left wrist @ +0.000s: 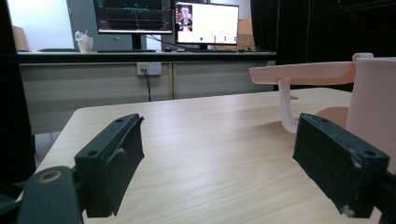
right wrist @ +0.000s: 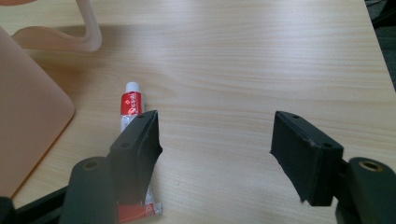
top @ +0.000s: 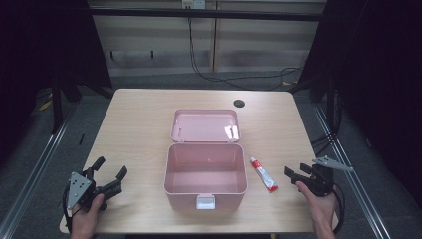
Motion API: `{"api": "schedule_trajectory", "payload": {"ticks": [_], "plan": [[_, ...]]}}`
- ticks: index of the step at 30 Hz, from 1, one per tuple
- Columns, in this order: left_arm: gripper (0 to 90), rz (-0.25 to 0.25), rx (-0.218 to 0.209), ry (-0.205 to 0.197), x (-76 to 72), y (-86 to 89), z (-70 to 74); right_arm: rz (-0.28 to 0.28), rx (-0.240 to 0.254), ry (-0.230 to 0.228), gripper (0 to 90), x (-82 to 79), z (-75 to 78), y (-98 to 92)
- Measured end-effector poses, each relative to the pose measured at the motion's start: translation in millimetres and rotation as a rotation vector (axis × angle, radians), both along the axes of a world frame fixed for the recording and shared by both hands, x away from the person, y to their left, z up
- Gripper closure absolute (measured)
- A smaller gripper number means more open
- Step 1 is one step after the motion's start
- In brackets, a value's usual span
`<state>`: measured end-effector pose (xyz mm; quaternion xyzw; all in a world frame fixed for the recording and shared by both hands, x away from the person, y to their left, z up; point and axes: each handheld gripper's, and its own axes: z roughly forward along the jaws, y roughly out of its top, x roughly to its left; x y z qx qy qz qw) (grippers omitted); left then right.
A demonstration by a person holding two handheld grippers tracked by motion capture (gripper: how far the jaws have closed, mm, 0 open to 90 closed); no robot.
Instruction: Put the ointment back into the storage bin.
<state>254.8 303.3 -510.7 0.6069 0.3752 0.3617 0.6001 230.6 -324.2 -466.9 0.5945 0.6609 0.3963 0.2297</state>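
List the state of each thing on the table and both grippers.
Box: open, empty, lid folded back behind it.
Tube: capped, lying flat on the table right of the box, untouched.
Left gripper: open, holding nothing.
Right gripper: open, holding nothing, close to the tube.

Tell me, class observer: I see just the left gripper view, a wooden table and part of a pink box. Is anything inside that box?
Observer: No, the high view shows the pink box empty, its lid laid open behind it.
Operator: Anything else on the table?
Observer: A small red and white tube lies flat just right of the box.
Operator: Where is the right gripper?
Observer: The right gripper sits beside the tube, jaws open, nothing between them.
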Motion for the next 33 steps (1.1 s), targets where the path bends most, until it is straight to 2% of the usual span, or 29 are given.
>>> {"api": "schedule_trajectory", "payload": {"ticks": [3,5,8,10,15,19,27,31,33], "plan": [[15.7,-0.002,-0.001,0.0,0.1,-0.1,0.0,0.015,-0.034,0.008,33.1,-1.0,5.4,4.3],[15.8,-0.002,-0.001,0.0,0.1,-0.1,0.0,0.038,-0.081,0.03,33.7,-0.5,10.4,9.7],[15.8,-0.001,0.002,0.0,0.2,0.2,0.1,0.052,-0.087,0.049,32.7,0.9,13.2,12.3],[15.8,-0.002,0.0,0.0,0.1,0.0,0.0,0.075,-0.124,0.071,33.8,3.8,15.1,15.9],[15.8,-0.001,0.001,0.0,0.1,0.1,0.1,0.156,-0.115,0.155,35.7,14.0,20.9,23.5],[15.8,-0.001,0.0,0.001,0.1,0.0,0.0,0.192,-0.104,0.18,39.0,19.4,25.2,28.4],[15.8,-0.002,-0.002,0.0,0.1,-0.1,0.0,0.233,-0.119,0.241,38.6,34.8,35.8,42.6],[15.8,-0.001,0.0,0.001,0.1,0.0,0.0,0.247,-0.134,0.286,33.8,43.7,48.0,47.8],[15.8,-0.001,-0.001,0.0,0.1,-0.1,0.0,0.243,-0.143,0.287,33.7,45.1,49.9,48.2]]}}
